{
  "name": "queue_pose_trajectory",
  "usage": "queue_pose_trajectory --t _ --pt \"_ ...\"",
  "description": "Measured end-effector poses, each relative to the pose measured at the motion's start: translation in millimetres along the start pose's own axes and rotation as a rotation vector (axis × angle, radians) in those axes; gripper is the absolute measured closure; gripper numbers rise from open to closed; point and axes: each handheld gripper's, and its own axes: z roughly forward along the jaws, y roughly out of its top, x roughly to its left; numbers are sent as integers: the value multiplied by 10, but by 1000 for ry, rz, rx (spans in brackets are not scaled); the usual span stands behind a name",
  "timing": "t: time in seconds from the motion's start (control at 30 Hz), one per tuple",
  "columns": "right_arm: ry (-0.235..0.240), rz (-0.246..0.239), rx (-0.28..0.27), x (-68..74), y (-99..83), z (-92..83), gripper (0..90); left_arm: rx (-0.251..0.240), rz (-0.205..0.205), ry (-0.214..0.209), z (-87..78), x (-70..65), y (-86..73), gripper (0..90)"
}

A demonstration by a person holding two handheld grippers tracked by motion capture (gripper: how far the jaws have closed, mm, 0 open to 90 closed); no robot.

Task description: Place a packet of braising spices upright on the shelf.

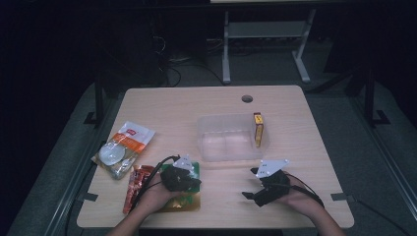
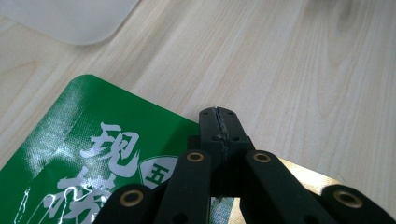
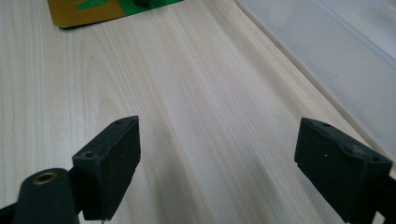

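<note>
A green and gold snack packet [image 1: 189, 200] with white characters lies flat near the table's front left. My left gripper [image 1: 193, 176] is low over it, jaws shut tight. In the left gripper view its tips [image 2: 219, 126] reach just past the far edge of the packet [image 2: 93, 154], with nothing visible between the pads. Over bare wood at the front right my right gripper [image 1: 251, 183] stands open, and between its wide-apart jaws [image 3: 219, 154] there is only table. The packet's corner [image 3: 93, 11] lies far ahead of it.
A clear plastic container [image 1: 221, 142] stands mid-table with a yellow box [image 1: 258, 129] upright at its right end; its wall [image 3: 345, 51] is just right of my right gripper. A white and orange packet [image 1: 125, 145] and a red packet [image 1: 134, 187] lie at the left edge.
</note>
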Motion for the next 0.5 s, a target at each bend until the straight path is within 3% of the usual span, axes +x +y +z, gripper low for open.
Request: queue_pose_trajectory --t 0.17,0.3,0.5 --pt "1 -2 0 -10 -2 7 143 -33 -19 -3 25 17 -4 900" --pt "2 1 -3 -1 -2 -4 143 -4 8 13 -13 39 -12 900" --pt "3 -1 3 -5 0 10 143 -23 -4 2 14 26 -6 900"
